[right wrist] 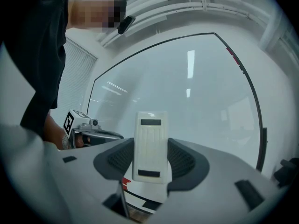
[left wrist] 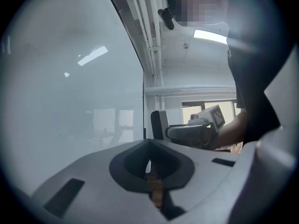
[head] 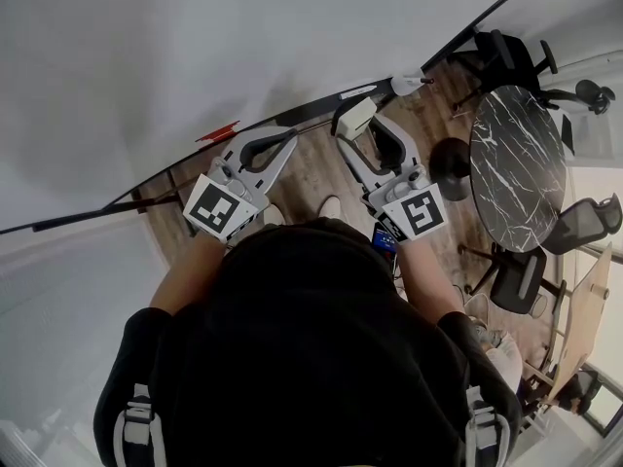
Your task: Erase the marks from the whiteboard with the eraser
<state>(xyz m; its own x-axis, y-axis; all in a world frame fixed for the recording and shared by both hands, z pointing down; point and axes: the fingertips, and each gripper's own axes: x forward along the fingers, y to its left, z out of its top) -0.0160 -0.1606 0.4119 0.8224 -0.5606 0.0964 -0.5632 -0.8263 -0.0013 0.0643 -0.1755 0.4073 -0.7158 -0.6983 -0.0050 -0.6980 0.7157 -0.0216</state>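
Glossy and pale, the whiteboard (head: 146, 56) fills the upper left of the head view. Its dark lower edge runs diagonally up toward the top right. No marks can be made out on it in any view, only reflections of ceiling lights. On that lower edge, left of centre, sits a small red thing, seemingly a marker (head: 219, 131).

Just right of it the left claw (head: 265, 149) hangs over the wooden floor (head: 311, 178) near the board's edge. Its own view shows the jaws brought together at the tips with nothing between them.

Further right, the right claw (head: 362, 136) is clamped on the white eraser (head: 353, 115). In the right gripper view the eraser stands upright between the pads, its ribbed plastic back toward the camera and the board spread wide beyond it. It looks near the board's lower edge but apart from the surface, though contact cannot be ruled out from these angles. Office chairs (head: 506, 56) stand at the far right.

The step in hand seems to be the approach: the eraser is gripped and raised but not yet wiping. The next move calls for finding whatever marks remain and turning the eraser's wiping face flat to the board. It should then be pressed on evenly, since a tilted eraser would only scrape on an edge.
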